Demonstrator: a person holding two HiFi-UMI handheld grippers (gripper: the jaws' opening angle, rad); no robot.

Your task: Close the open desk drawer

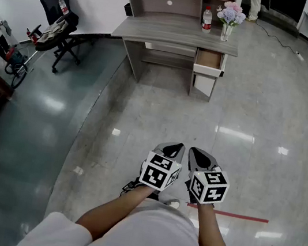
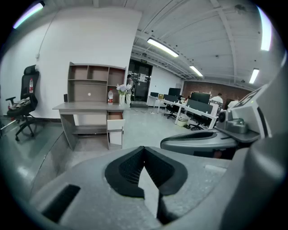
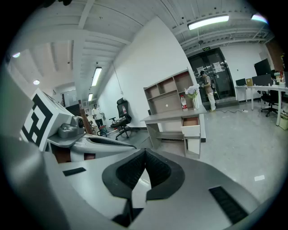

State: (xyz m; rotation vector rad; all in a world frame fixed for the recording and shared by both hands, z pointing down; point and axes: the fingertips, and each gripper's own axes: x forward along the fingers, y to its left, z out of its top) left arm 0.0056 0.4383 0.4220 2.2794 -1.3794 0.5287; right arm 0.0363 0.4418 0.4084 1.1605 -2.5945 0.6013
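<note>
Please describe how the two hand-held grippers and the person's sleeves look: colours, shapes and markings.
The left hand-held gripper and the right hand-held gripper look alike: grey bodies tapering to two pointed jaws, lined with black ribbed pads. Each carries a white cube with black square markers. The person wears a white short-sleeved top. No cables are visible.

Bright ceiling strips (image 2: 163, 46); floor (image 1: 235, 134) glare; fisheye edges.

Our white short-sleeved shirt (image 1: 150, 233), our left gripper (image 1: 178, 147) and right gripper (image 1: 194, 152) in smooth grey pointed shells, black ribbed pads (image 2: 128, 168) inside, on each a white cube (image 1: 159, 172) with black square markers, our dark shoe (image 1: 131, 188).
</note>
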